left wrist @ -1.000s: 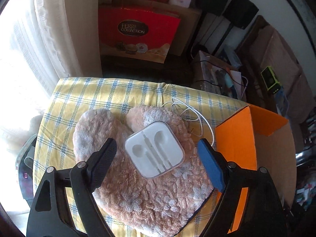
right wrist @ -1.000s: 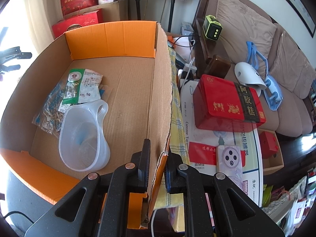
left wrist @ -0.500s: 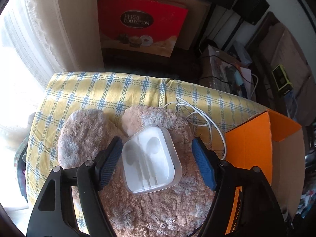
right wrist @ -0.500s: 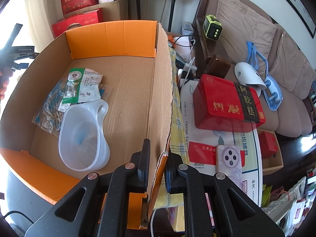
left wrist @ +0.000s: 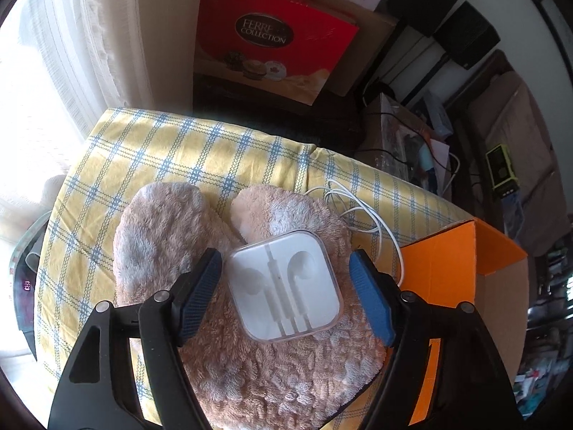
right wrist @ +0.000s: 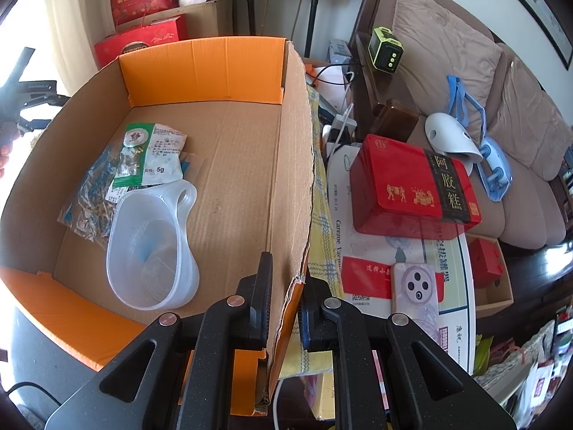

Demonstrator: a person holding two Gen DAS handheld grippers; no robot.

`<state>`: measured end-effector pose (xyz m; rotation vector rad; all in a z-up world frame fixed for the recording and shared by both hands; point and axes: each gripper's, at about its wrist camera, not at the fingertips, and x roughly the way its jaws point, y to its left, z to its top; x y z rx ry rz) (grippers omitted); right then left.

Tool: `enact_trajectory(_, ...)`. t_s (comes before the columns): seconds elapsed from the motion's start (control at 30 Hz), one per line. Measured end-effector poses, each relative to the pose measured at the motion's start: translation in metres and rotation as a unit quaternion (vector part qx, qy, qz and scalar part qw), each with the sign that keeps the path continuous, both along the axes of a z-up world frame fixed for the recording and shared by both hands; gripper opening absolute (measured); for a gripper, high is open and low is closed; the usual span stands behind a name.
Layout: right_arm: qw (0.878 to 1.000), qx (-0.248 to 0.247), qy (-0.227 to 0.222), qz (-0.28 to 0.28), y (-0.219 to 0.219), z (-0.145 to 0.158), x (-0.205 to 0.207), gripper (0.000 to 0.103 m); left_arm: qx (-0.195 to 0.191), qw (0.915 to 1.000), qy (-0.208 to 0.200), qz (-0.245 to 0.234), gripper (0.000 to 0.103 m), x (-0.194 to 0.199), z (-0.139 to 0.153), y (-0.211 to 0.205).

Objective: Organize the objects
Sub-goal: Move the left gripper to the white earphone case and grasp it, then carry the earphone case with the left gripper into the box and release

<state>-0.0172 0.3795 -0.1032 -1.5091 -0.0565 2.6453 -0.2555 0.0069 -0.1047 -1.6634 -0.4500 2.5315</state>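
The earphone case (left wrist: 286,285) is a small square box of clear plastic with rounded corners, its white tray moulded with two earbud hollows and a straight channel for the cable. It lies flat on a fluffy pinkish-brown slipper (left wrist: 250,340), which sits beside its mate on a yellow cloth with blue checks (left wrist: 161,150). A loose white cable (left wrist: 361,215) curls on the cloth just beyond the slippers.

The left gripper (left wrist: 284,301) hangs over the case with its fingers spread wide — one blue pad on each side of the box; the left pad is close against its edge, the right pad clearly apart from it.

The right gripper (right wrist: 283,308) has its fingers pinching the side wall of the cardboard box (right wrist: 290,165), one inside and one outside. The box has orange flaps, and on its floor lie a clear plastic scoop (right wrist: 154,251) and a few packets (right wrist: 143,157) — one marked 5g.
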Motion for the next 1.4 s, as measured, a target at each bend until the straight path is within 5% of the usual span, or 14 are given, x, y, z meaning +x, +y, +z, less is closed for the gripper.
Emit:
enact_trajectory(0.13, 1.000, 0.001, -0.001, 0.001, 0.000, 0.000, 0.000, 0.012, -0.028, 0.9995, -0.011, -0.007, 0.066, -0.003, -0.009, 0.007)
enact_trajectory(0.4, 1.000, 0.001, -0.001, 0.001, 0.000, 0.000, 0.000, 0.012, -0.020, 0.9998, 0.007, 0.000, 0.065, 0.004, -0.006, 0.003)
enact_trajectory(0.77, 1.000, -0.001, -0.001, 0.001, -0.003, 0.001, -0.001, 0.012, -0.025, 0.9959, 0.068, -0.053, 0.065, 0.041, 0.045, 0.021)
enact_trajectory(1.1, 1.000, -0.001, -0.001, 0.002, -0.003, 0.001, -0.002, 0.013, 0.014, 0.9749, 0.109, -0.193, 0.065, 0.098, 0.101, 0.093)
enact_trajectory(1.4, 1.000, -0.008, -0.004, 0.000, -0.001, -0.003, -0.005, 0.013, 0.009, 0.9541, 0.110, -0.279, 0.065, 0.148, 0.103, 0.143)
